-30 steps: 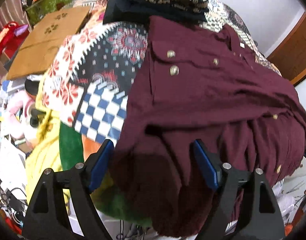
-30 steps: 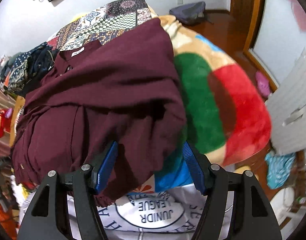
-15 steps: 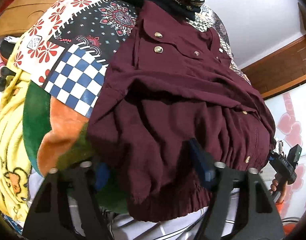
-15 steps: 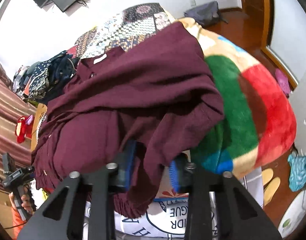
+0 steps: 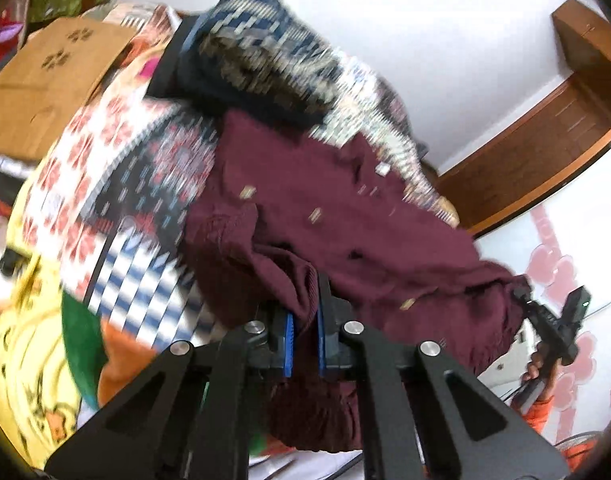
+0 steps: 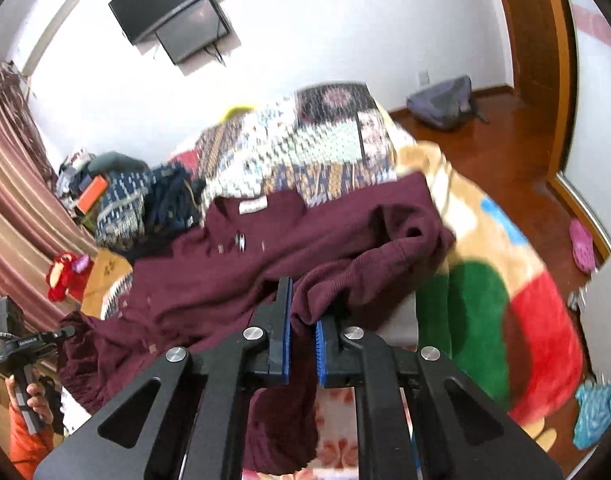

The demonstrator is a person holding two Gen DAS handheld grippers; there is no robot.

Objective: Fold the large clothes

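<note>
A large maroon button-up garment (image 5: 345, 216) lies spread on the bed, collar toward the far end; it also shows in the right wrist view (image 6: 265, 264). My left gripper (image 5: 305, 344) is shut on the garment's lower hem, which bunches up between the blue pads. My right gripper (image 6: 301, 344) is shut on the hem at the other side, and cloth hangs down below the fingers. Both hem corners are lifted off the bed. The right gripper also shows at the far right of the left wrist view (image 5: 553, 328).
The bed carries a patchwork quilt (image 5: 117, 184) and a bright fleece blanket (image 6: 517, 304). A pile of dark patterned clothes (image 5: 265, 64) sits beyond the collar. A cardboard box (image 5: 37, 92) stands to the left. A grey bag (image 6: 441, 104) lies on the wooden floor.
Both grippers went from open around the hem to shut on it. They have since risen and pulled the hem up and toward the collar.
</note>
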